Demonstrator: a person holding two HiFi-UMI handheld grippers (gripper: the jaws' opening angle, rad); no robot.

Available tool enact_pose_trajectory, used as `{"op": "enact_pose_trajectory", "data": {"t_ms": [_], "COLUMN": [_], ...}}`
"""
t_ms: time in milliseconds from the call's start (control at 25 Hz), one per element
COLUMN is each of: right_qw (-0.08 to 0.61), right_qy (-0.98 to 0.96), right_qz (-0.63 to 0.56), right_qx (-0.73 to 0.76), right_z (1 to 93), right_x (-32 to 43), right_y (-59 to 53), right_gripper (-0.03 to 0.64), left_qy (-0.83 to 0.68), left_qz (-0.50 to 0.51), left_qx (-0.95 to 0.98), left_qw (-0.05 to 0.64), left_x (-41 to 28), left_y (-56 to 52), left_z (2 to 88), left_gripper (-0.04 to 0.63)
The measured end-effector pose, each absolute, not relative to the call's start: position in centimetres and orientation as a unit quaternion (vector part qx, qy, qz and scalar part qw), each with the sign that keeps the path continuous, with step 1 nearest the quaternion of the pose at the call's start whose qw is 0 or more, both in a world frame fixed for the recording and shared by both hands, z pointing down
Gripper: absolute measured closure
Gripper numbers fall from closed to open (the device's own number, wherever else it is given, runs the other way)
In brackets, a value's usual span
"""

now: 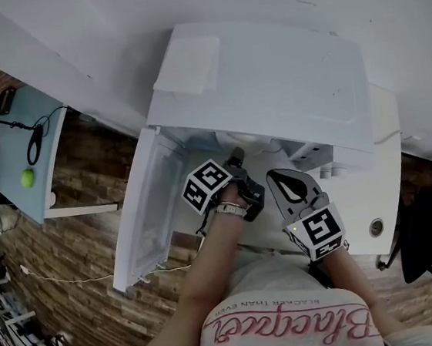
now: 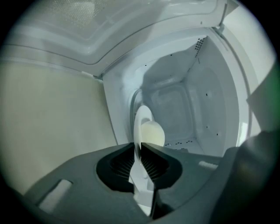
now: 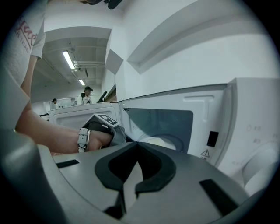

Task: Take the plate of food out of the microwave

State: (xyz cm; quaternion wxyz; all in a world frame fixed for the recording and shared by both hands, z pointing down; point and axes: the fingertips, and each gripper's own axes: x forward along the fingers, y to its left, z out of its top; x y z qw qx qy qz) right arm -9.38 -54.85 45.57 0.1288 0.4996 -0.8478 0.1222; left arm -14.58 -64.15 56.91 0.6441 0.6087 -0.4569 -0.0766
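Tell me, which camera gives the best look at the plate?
The left gripper view: the plate shows edge-on, clamped in the left gripper, pale food on it. The right gripper view glimpses it inside the microwave; the head view hides it.

Claw (image 2: 138, 148) tight on plate (image 2: 141, 119) rim

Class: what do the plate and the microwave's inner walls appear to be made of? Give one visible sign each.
Plate: probably glazed ceramic, possibly melamine; smooth, white, glossy rim.
Microwave inner walls: likely painted metal; flat white satin panels with small punched holes.
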Motion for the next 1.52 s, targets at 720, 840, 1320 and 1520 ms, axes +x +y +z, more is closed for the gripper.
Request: {"op": "enact_pose_trajectory", "data": {"t_ms": [720,840,1320,1520], "right_qw": [0.134,0.133,0.131,0.128], "right_qy": [-0.848,-0.845,-0.852,-0.858], "right_qz": [0.111,0.11,0.102,0.093], "right_qx": [0.5,0.506,0.497,0.488], "right_z": [45.3,45.2,45.2,44.5], "right_x": [-9.7,-9.3,-9.0,-9.0], "right_y": [-53.1,-52.9,-51.5,-50.6], "right_gripper": [0.606,0.606,0.606,0.606], "left_qy": [-0.386,-0.384,-0.379,-0.382], "left_qz": [-0.216,-0.221,-0.24,-0.247], "left_qx": [0.61,0.613,0.625,0.628], "left_qw": [0.658,0.654,0.639,0.632], "left_x": [-14.4,-14.4,-14.7,-14.9], "left_y": [-62.9,-62.6,-61.2,-60.3], "left_z": [55.5,55.6,54.8,54.2], "left_gripper": [0.578,0.578,0.578,0.578]}}
